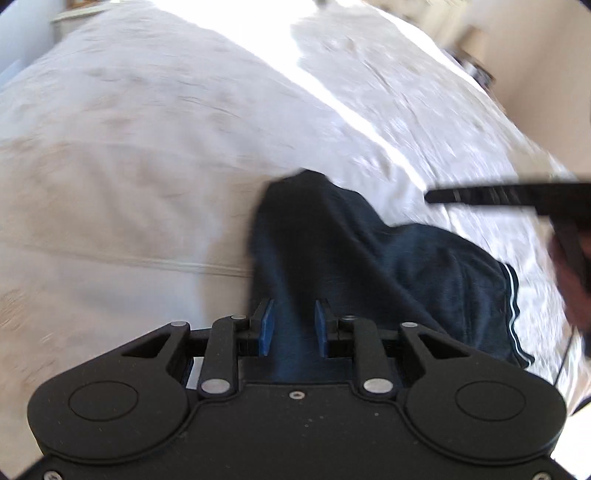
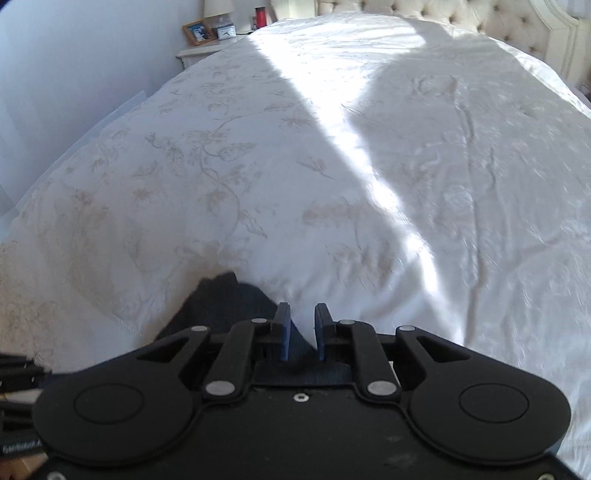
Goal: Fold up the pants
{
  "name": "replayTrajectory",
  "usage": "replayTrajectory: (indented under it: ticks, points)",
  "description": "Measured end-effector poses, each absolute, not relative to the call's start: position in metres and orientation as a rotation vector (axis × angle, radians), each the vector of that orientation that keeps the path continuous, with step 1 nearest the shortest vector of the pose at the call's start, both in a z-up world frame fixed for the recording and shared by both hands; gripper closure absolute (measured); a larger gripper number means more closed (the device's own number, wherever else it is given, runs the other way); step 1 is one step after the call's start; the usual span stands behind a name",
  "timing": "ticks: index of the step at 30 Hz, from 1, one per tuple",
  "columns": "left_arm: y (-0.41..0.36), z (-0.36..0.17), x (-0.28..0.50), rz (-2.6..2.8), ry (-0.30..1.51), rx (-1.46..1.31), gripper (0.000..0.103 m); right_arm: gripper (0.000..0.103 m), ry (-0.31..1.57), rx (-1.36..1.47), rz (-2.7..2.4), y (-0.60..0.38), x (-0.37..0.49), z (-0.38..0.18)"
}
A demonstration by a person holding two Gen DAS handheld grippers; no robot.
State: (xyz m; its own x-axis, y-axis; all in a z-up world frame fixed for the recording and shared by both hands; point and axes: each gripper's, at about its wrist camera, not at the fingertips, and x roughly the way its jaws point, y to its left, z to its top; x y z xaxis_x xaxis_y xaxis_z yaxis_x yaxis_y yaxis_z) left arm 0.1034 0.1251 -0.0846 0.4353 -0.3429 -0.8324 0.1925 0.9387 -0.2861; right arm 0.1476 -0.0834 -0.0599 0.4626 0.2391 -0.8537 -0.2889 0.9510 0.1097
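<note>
Dark navy pants with a white side stripe lie bunched on the white bedspread. My left gripper hovers over their near end. Its blue pads stand apart with fabric showing between them, and the pads' inner faces stay bare. From the right edge of the left wrist view the black fingers of my right gripper reach in, held by a hand. In the right wrist view my right gripper is open just past the right edge of the pants, with bedspread and some dark cloth in its gap.
The bed stretches ahead, with a band of sunlight across it and a tufted headboard at the far end. A nightstand at the far left carries a photo frame, a clock, a lamp and a red cup.
</note>
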Motion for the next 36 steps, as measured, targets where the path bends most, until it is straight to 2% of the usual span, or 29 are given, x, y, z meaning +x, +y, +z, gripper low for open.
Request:
replayTrajectory:
  ticks: [5, 8, 10, 13, 17, 20, 22, 24, 30, 36]
  points:
    - [0.095, -0.11, 0.104, -0.395, 1.164, -0.035, 0.073, 0.085, 1.144, -0.033, 0.361, -0.092, 0.107, -0.094]
    - [0.102, -0.126, 0.093, -0.39, 1.228, 0.022, 0.073, 0.095, 1.154, -0.16, 0.337, -0.093, 0.112, -0.118]
    - [0.11, -0.126, 0.083, -0.389, 1.221, 0.046, 0.073, 0.103, 1.176, -0.121, 0.213, -0.118, 0.13, -0.136]
    - [0.116, -0.119, 0.075, -0.394, 1.227, 0.056, 0.073, 0.103, 1.198, 0.087, 0.159, -0.152, 0.145, -0.144]
    - [0.114, -0.095, 0.073, -0.376, 1.202, 0.077, 0.074, 0.103, 1.156, 0.049, 0.156, -0.146, 0.13, -0.125]
    - [0.106, -0.065, 0.073, -0.398, 1.098, 0.082, 0.074, 0.087, 1.095, 0.068, 0.152, -0.146, 0.11, -0.102]
    - [0.094, -0.055, 0.076, -0.423, 1.053, 0.088, 0.073, 0.086, 1.08, 0.111, 0.175, -0.149, 0.093, -0.091]
    - [0.08, -0.059, 0.083, -0.453, 1.067, 0.094, 0.067, 0.086, 1.089, 0.123, 0.188, -0.146, 0.08, -0.089]
    - [0.071, -0.125, 0.072, -0.398, 1.282, 0.171, 0.067, 0.086, 1.188, 0.054, 0.089, -0.164, 0.033, -0.111]
    - [0.082, -0.108, 0.055, -0.413, 1.252, 0.165, 0.067, 0.091, 1.227, 0.133, 0.053, -0.193, -0.013, -0.114]
